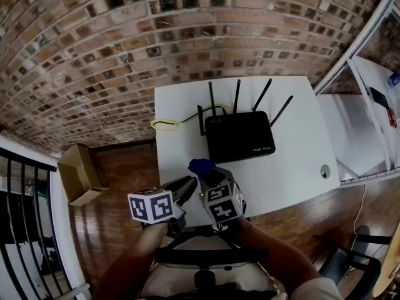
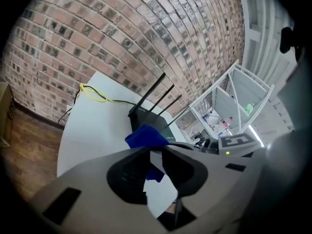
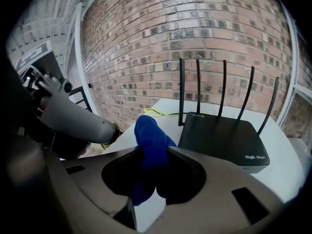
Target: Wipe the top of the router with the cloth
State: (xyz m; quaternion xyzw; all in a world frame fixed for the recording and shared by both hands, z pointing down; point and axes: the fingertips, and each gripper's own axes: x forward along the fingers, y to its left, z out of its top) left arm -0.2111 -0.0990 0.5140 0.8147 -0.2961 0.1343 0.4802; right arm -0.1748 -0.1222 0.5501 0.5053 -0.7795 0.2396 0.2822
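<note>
So, the wipe itself hasn't started as far as I can tell; this looks like the carry-in step. The right gripper [image 3: 153, 150] has its jaws clamped on the blue cloth [image 3: 148, 130], which sticks up past the tips in a bunch. The left gripper [image 2: 156, 150] is pinched down to a thin slit with nothing in it, parked just beside at about 9 o'clock. The router [image 1: 240, 136] sits flat on the white table [image 1: 294, 167], antennas up along its far edge, at roughly 1 o'clock from the cloth and clearly apart from it. Next move, I'd guess: bring the cloth forward and down onto the black top, staying off those antennas.
</note>
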